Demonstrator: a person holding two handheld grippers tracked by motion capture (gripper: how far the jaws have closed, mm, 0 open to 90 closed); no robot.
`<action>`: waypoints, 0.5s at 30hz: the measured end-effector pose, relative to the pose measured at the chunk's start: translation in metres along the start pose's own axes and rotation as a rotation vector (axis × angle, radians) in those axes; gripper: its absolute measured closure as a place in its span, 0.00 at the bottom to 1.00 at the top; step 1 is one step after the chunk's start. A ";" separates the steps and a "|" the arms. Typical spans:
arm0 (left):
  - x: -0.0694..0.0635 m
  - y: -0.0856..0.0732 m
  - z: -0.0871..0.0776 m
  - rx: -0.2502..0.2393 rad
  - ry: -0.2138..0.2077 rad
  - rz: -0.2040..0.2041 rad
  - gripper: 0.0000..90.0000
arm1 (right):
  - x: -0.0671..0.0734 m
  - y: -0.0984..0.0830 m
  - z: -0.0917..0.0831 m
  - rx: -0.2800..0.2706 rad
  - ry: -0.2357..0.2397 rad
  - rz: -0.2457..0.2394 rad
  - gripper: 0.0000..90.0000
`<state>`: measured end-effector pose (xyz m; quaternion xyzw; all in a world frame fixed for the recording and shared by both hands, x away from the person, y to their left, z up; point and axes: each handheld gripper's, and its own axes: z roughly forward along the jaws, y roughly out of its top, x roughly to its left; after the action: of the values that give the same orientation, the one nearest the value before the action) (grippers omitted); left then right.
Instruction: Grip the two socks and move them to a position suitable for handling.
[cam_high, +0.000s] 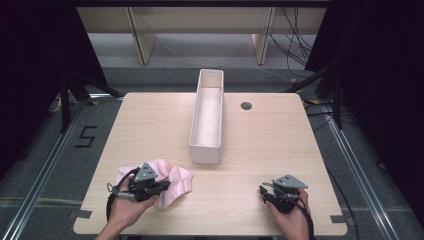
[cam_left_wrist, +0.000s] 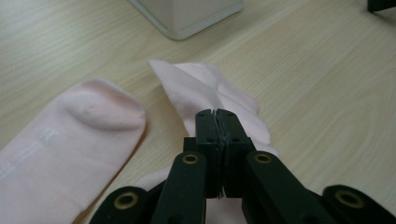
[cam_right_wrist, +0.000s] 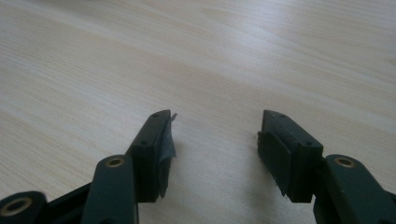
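Pink socks (cam_high: 172, 182) lie crumpled at the table's (cam_high: 260, 145) near left, just short of the long white bin (cam_high: 206, 120). Left gripper (cam_left_wrist: 217, 112) has its jaws pressed together, apparently pinching a fold of one sock, though the cloth between them is hard to see. Right gripper (cam_right_wrist: 215, 135) rests at the near right, jaws apart over bare wood.

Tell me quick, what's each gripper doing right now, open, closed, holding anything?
Left gripper: closed, pinching the pink sock.
Right gripper: open, holding nothing, over the bare table.
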<state>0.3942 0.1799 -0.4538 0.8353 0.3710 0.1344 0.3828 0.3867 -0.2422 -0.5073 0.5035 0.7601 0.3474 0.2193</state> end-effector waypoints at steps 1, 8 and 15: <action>0.000 0.000 0.000 0.000 0.000 0.000 0.98 | 0.000 0.000 0.000 0.000 0.000 0.000 0.50; -0.020 0.023 -0.009 -0.038 -0.029 0.066 0.98 | 0.000 0.000 -0.001 0.004 -0.003 0.001 0.50; -0.035 0.037 -0.011 -0.049 -0.063 0.117 0.98 | 0.000 0.000 0.000 0.002 -0.003 -0.003 0.49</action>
<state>0.3834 0.1443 -0.4169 0.8498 0.3059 0.1392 0.4061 0.3866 -0.2424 -0.5070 0.5032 0.7609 0.3454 0.2203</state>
